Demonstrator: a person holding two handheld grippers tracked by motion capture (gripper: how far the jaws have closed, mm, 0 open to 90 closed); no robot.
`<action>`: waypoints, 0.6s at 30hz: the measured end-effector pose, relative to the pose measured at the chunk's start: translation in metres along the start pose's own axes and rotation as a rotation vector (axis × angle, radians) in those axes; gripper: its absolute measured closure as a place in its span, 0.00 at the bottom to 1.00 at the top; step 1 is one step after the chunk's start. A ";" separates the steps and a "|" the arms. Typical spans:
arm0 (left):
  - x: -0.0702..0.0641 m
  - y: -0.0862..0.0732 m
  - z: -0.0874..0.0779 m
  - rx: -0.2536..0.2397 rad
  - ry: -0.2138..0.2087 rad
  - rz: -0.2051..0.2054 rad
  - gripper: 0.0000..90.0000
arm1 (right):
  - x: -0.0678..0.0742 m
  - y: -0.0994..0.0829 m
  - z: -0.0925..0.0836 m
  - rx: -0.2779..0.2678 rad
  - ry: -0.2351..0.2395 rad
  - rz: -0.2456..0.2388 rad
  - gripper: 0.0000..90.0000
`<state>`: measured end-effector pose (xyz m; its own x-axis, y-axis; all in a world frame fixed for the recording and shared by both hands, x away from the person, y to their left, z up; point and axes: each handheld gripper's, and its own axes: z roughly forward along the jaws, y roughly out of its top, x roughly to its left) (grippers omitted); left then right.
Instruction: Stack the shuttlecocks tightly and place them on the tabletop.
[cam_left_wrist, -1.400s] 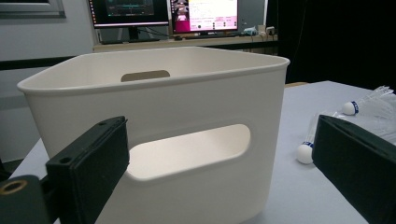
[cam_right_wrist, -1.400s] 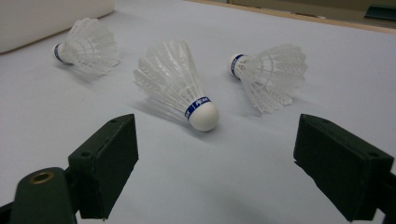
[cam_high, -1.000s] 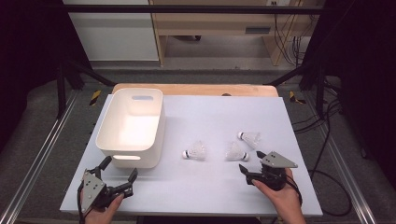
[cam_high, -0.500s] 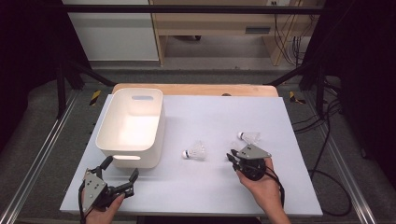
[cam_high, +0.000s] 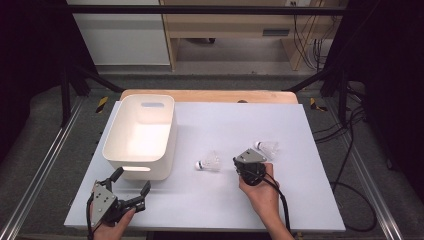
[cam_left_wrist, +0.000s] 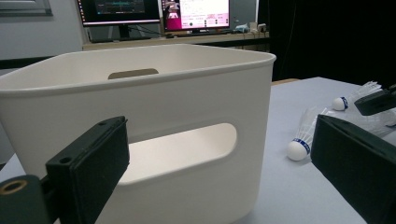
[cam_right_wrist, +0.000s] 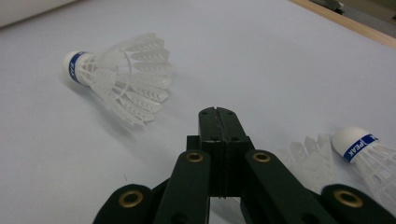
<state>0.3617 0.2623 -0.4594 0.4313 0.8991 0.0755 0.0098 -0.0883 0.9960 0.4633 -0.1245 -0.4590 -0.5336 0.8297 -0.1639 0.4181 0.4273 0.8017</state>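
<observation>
My right gripper (cam_right_wrist: 218, 113) has just pressed its flat black pads together on nothing, near two feathery plastic shuttlecocks (cam_right_wrist: 116, 77); my left gripper (cam_high: 131, 187) gapes.

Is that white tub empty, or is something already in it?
Empty as far as the high view shows: the white tub has a bare floor, and the shuttlecocks lie outside on the table.

The left tool (cam_left_wrist: 224, 177), jaws wide apart, faces a white bin (cam_left_wrist: 177, 102); shuttlecocks (cam_left_wrist: 306, 137), seemingly two, lie at three o'clock.
</observation>
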 end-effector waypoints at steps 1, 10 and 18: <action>0.000 0.000 0.000 0.000 0.000 0.000 0.05 | 0.000 0.000 0.000 0.000 0.000 0.000 1.00; 0.001 0.000 0.000 0.004 0.001 0.002 0.05 | 0.000 -0.010 -0.002 0.032 -0.025 -0.014 1.00; 0.001 0.000 0.000 0.009 0.001 0.003 0.05 | -0.001 -0.020 -0.010 0.034 -0.026 0.000 1.00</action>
<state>0.3624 0.2626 -0.4598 0.4306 0.8991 0.0783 0.0165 -0.0946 0.9954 0.4483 -0.1372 -0.4688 -0.5147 0.8384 -0.1793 0.4428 0.4390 0.7818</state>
